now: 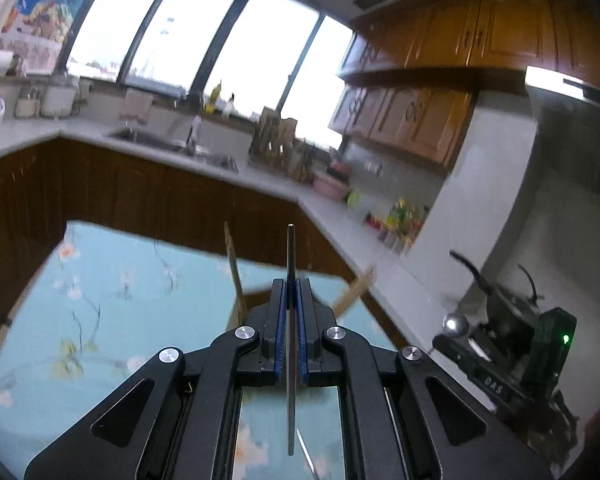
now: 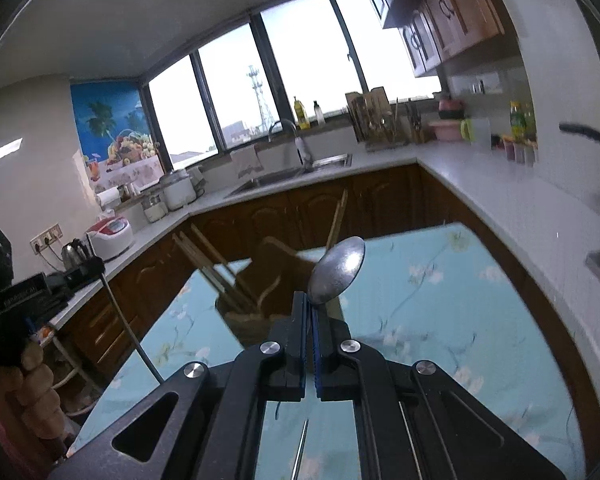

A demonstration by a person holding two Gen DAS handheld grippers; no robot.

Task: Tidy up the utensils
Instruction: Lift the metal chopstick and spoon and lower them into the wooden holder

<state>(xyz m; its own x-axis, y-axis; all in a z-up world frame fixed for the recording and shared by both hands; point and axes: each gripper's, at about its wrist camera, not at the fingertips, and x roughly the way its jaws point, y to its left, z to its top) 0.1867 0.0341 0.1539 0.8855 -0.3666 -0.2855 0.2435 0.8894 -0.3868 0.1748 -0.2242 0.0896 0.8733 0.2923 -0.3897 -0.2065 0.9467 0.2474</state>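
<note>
My left gripper (image 1: 291,286) is shut on a thin metal utensil (image 1: 291,256) held upright and seen edge on, above the table. My right gripper (image 2: 310,300) is shut on a metal spoon (image 2: 338,268) with its bowl sticking up past the fingertips. A brown wooden utensil holder (image 2: 260,304) stands on the table just ahead of the right gripper, with several wooden chopsticks (image 2: 210,256) in it. In the left wrist view the holder is mostly hidden behind the fingers; chopsticks (image 1: 234,268) stick out on both sides. The right gripper and its spoon show in the left wrist view (image 1: 454,324).
The table has a light blue floral cloth (image 2: 440,320). Dark wooden cabinets and a white counter (image 2: 480,188) wrap around behind, with a sink (image 2: 296,174), a rack (image 2: 380,124) and jars. My left gripper and hand show at the right wrist view's left edge (image 2: 8,320).
</note>
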